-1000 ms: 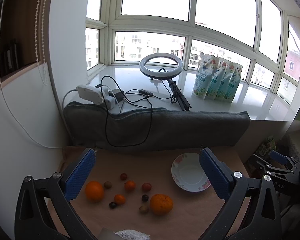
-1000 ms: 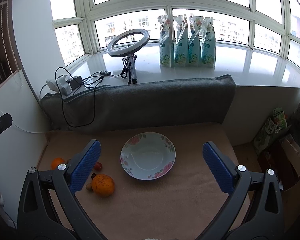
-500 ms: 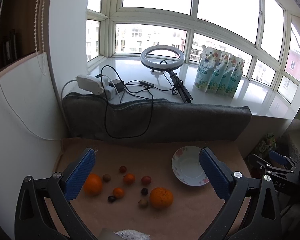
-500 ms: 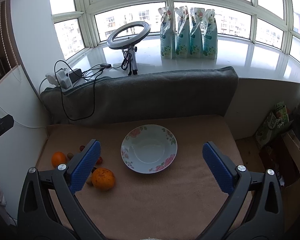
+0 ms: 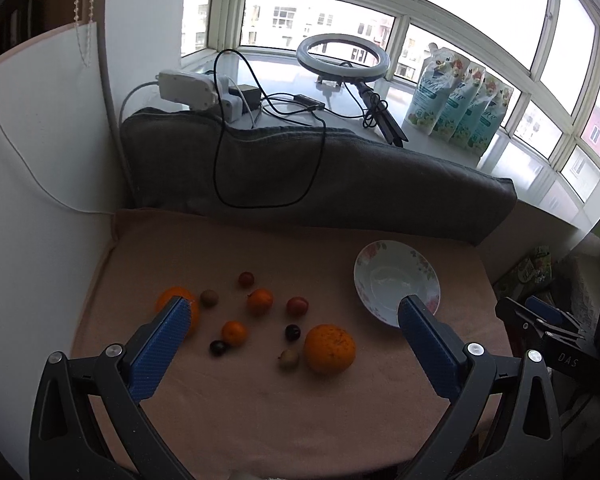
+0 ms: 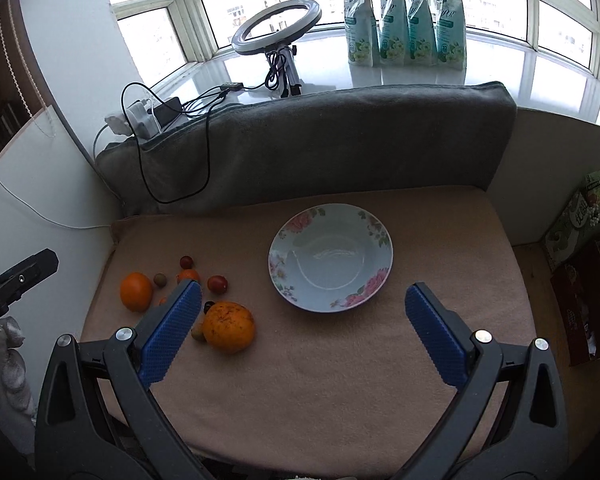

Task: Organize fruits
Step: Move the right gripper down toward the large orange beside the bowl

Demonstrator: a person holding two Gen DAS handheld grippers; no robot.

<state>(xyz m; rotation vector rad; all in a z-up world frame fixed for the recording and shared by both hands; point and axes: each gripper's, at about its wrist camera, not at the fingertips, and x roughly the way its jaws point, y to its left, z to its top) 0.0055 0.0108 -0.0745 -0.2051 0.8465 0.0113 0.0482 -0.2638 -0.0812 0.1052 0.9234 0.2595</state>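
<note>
Several fruits lie loose on the tan cloth table (image 5: 260, 408): a big orange (image 5: 329, 347) (image 6: 228, 331), a second orange (image 5: 172, 300) (image 6: 136, 291) at the left, small tangerines (image 5: 260, 301), dark red plums (image 5: 297, 306) and small brown fruits (image 5: 209, 298). An empty floral plate (image 5: 396, 282) (image 6: 330, 257) sits to their right. My left gripper (image 5: 292, 322) hovers open above the fruits, nothing between its blue pads. My right gripper (image 6: 304, 304) hangs open in front of the plate, holding nothing.
A grey cushion (image 6: 308, 144) lines the table's far edge, with a power strip and black cables (image 5: 228, 120) draped over it. A ring light (image 6: 276, 26) and green pouches (image 6: 404, 16) stand on the windowsill. Boxes (image 6: 580, 248) sit past the table's right edge.
Both grippers have moved forward and tilted down toward the table, so the fruits and plate look larger and nearer. Both stayed open.
</note>
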